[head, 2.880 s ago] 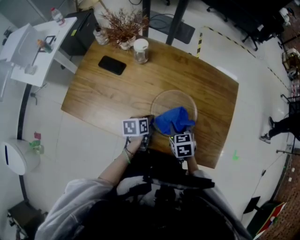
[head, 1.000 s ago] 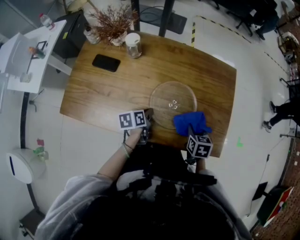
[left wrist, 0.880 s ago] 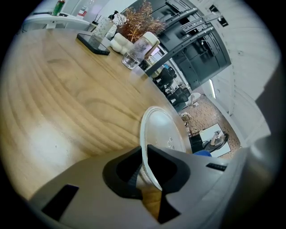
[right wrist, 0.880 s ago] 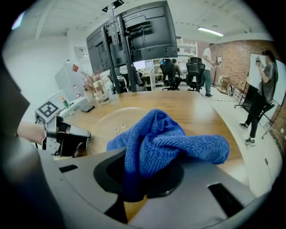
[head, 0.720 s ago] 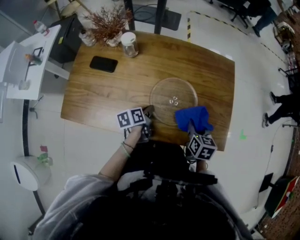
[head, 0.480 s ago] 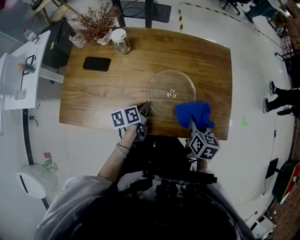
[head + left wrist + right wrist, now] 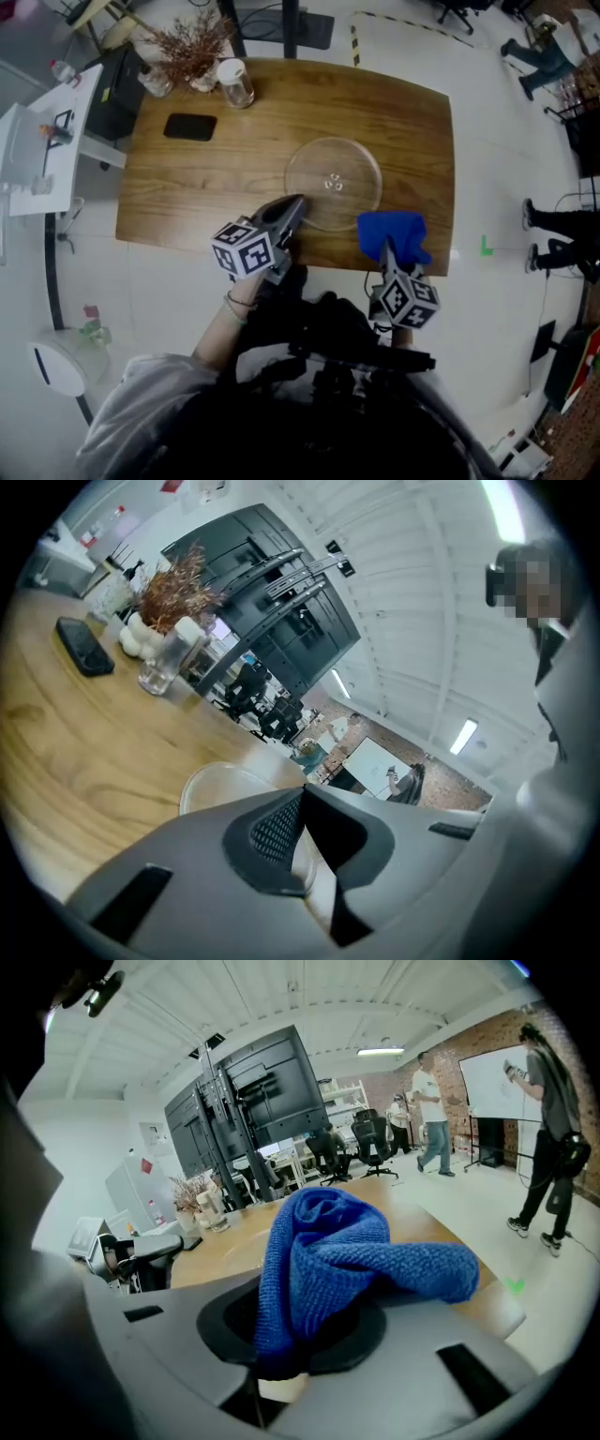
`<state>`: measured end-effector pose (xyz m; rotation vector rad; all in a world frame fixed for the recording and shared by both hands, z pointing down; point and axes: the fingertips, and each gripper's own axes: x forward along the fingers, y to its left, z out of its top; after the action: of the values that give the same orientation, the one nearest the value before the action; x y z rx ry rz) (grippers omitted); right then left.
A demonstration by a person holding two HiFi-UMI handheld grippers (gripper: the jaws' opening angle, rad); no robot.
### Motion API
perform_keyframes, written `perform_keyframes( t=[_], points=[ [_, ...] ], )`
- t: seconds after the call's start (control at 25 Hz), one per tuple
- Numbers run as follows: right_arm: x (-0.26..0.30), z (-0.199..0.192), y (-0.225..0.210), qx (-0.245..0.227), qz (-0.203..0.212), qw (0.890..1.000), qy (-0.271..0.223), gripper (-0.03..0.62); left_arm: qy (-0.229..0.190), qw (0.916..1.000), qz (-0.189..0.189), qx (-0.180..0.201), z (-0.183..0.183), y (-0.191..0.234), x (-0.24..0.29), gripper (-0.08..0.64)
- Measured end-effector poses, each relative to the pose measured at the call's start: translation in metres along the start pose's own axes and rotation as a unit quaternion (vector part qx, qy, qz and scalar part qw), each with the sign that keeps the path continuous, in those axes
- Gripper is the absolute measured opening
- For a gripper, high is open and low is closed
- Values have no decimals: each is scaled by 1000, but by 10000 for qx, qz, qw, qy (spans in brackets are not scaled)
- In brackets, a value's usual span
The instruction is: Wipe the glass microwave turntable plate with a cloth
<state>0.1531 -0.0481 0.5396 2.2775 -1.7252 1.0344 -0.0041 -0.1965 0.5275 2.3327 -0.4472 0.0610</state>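
Grips the blue cloth (image 7: 394,230) in the clamped right gripper (image 7: 385,251), at 4 o'clock beside the glass plate (image 7: 323,159), near the tabletop (image 7: 206,178) edge. Holds the left gripper (image 7: 296,200) closed, empty, at the plate's 8 o'clock rim. Risks skidding the unpinned plate under a hard wipe.
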Motion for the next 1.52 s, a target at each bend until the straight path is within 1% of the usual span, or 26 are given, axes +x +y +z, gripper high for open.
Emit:
perform_keyframes(
  t=[0.12, 0.2, 0.36, 0.56, 0.72, 0.92, 1.04, 1.28, 1.52],
  points=[
    [-17, 10, -2, -189, 219, 9992, -271, 78, -163, 9984, 239, 478, 1, -20, 3, 8],
    [-34, 10, -6, -292, 372, 9984, -325, 78, -324, 9970, 357, 613, -4, -38, 2, 8],
    [-74, 2, -23, -345, 573, 9970, -385, 78, -633, 9935, 747, 588, -27, -73, -9, 8],
    [-113, -13, -48, -185, 808, 9955, -454, 78, -741, 9902, 930, 726, -69, -121, -27, 8],
    [-131, -26, -52, -189, 1074, 9931, -439, 78, -858, 9861, 1188, 782, -92, -143, -52, 8],
    [-151, -34, -46, -2, 1508, 9875, -448, 78, -996, 9825, 1287, 911, -110, -177, -78, 8],
    [-155, -37, -32, -90, 1742, 9837, -430, 78, -1067, 9793, 1390, 1011, -115, -187, -96, 8],
    [-159, -38, -1, -381, 2161, 9746, -453, 78, -1103, 9702, 1671, 1362, -114, -191, -118, 8],
    [-164, -43, 16, -791, 2308, 9689, -419, 77, -1061, 9652, 1837, 1528, -120, -194, -130, 8]
  ],
)
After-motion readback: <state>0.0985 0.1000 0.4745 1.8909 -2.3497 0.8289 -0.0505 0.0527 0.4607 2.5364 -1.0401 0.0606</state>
